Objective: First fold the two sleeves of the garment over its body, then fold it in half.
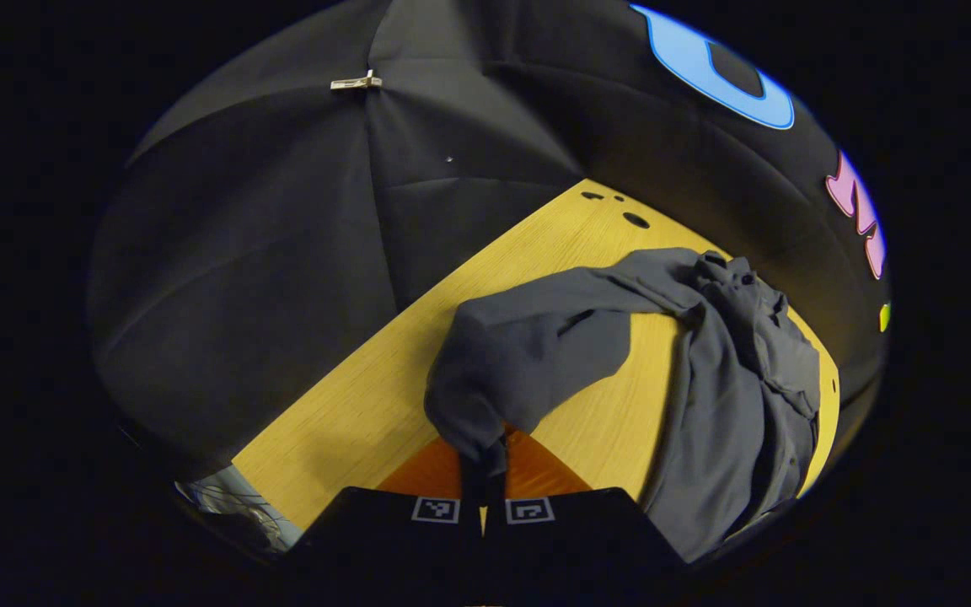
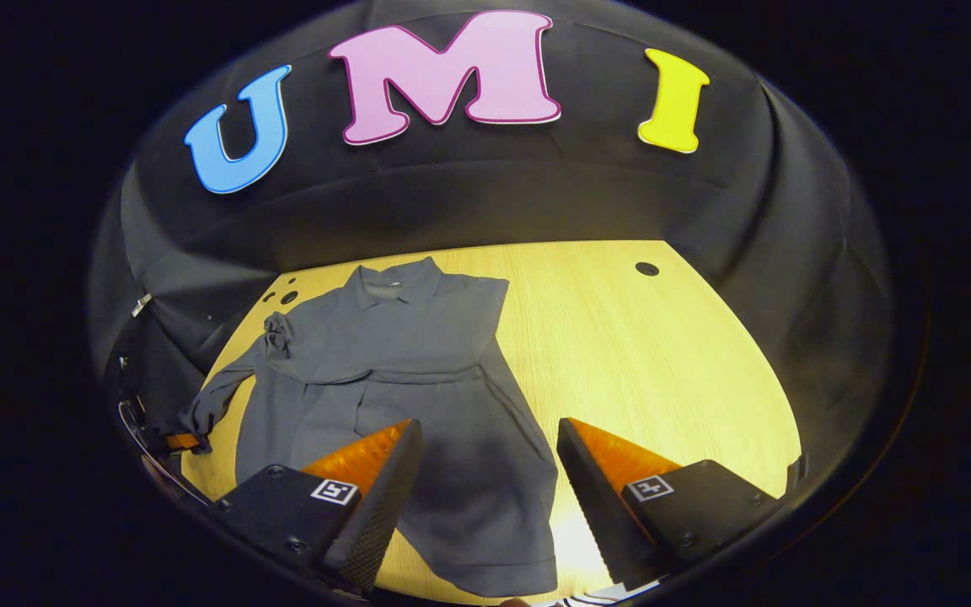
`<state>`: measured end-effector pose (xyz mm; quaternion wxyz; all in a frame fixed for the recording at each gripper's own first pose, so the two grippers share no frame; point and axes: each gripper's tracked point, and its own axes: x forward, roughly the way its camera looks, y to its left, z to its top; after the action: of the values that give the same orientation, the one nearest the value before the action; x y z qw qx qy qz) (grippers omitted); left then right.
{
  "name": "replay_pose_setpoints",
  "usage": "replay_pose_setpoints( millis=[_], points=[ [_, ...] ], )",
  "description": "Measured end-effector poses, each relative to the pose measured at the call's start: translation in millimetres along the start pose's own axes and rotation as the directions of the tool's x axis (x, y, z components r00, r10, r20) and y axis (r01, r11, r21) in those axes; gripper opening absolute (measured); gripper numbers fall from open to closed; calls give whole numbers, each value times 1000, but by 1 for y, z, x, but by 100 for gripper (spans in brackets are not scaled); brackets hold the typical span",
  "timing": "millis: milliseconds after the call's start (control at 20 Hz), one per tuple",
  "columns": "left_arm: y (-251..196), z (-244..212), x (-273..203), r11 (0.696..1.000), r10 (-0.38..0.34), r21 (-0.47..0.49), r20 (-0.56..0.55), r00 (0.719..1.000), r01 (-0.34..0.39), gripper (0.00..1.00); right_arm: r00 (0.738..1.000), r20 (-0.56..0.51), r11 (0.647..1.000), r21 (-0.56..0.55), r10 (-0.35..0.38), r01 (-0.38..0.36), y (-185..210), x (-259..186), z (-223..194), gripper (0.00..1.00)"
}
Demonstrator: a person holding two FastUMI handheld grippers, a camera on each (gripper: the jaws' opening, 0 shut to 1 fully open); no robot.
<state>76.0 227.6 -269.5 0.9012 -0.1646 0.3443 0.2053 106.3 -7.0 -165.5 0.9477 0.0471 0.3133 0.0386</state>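
Two fingers of the left hand-held gripper (image 1: 483,485) pinch the grey cloth garment's (image 1: 730,396) sleeve (image 1: 519,362) above the yellow wooden table (image 1: 351,413). Right gripper view: right hand-held gripper (image 2: 485,489) gapes wide over the garment's hem.

The left gripper (image 1: 483,472) was closed with its fingers pinched together; the right gripper (image 2: 485,497) hovered with fingers spread wide apart.

Left gripper (image 1: 483,493): black angular housing blocks, one square black-and-white tag marker per block, orange wedge panels behind the fingers. Right gripper (image 2: 485,497): same black blocks with small round screws, square tag markers, orange wedges (finely textured finger faces)
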Motion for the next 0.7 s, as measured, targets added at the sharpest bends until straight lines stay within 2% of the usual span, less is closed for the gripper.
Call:
replay_pose_setpoints(
  millis=[150, 200, 300, 600, 700],
  points=[
    [-10, 21, -12, 1000, -10, -26, 43, 999, 11, 8, 1000, -10, 1000, 15, -5, 5, -10, 10, -1, 99],
    [-15, 31, -16, 999, -15, -36, 59, 998, 17, 5, 1000, -13, 1000, 25, -6, 7, -13, 15, -1, 99],
    [-25, 52, -21, 998, -30, -50, 84, 996, 34, 6, 1000, -16, 999, 39, -14, 14, -23, 23, 1, 99],
    [-74, 121, -31, 995, -85, -37, 155, 984, 92, 6, 998, -30, 994, 89, -56, 59, -58, 32, 3, 99],
    [-97, 143, -33, 993, -115, -6, 181, 977, 118, 2, 997, -35, 991, 109, -68, 72, -68, 35, 3, 100]
  ],
)
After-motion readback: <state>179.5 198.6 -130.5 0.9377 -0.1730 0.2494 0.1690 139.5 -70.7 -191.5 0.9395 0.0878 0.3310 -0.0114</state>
